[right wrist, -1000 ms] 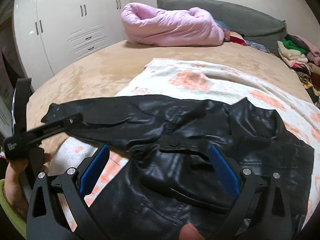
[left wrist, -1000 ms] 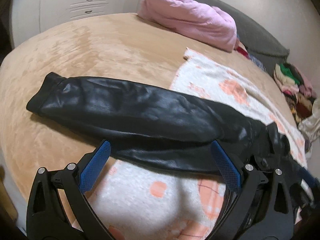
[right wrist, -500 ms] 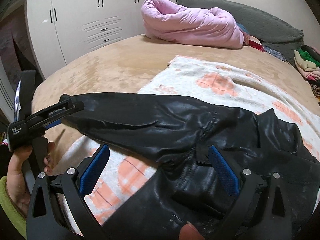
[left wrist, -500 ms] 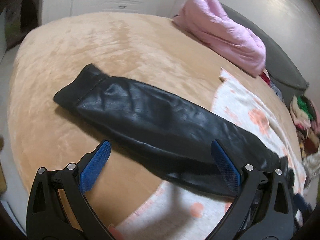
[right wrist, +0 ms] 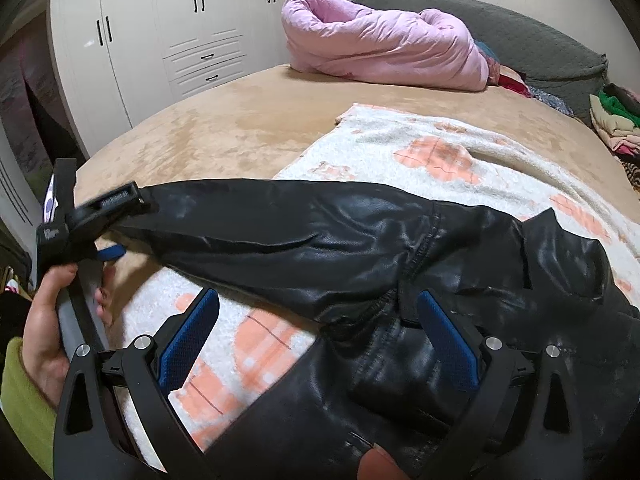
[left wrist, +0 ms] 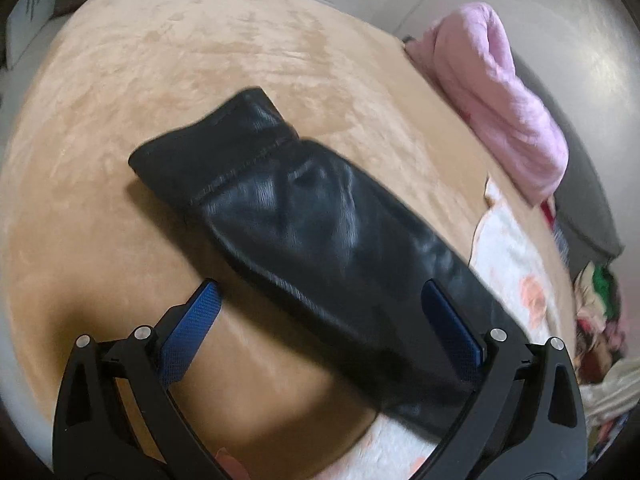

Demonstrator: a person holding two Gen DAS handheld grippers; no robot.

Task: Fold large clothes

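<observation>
My left hand-held gripper [left wrist: 320, 336] is released above the sleeve [left wrist: 304, 220] of the black jacket [right wrist: 420, 288] on the bed [left wrist: 140, 80]. My right hand-held gripper [right wrist: 316, 332], also released, hovers over the body. Next, I think, I must grasp the cuff [left wrist: 208, 148] just ahead and fold it inward.

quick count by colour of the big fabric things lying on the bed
black: 1, the leather jacket
pink: 1, the bundled quilt
white with orange patches: 1, the blanket under the jacket
total: 3, not counting the pile of clothes at the right edge
</observation>
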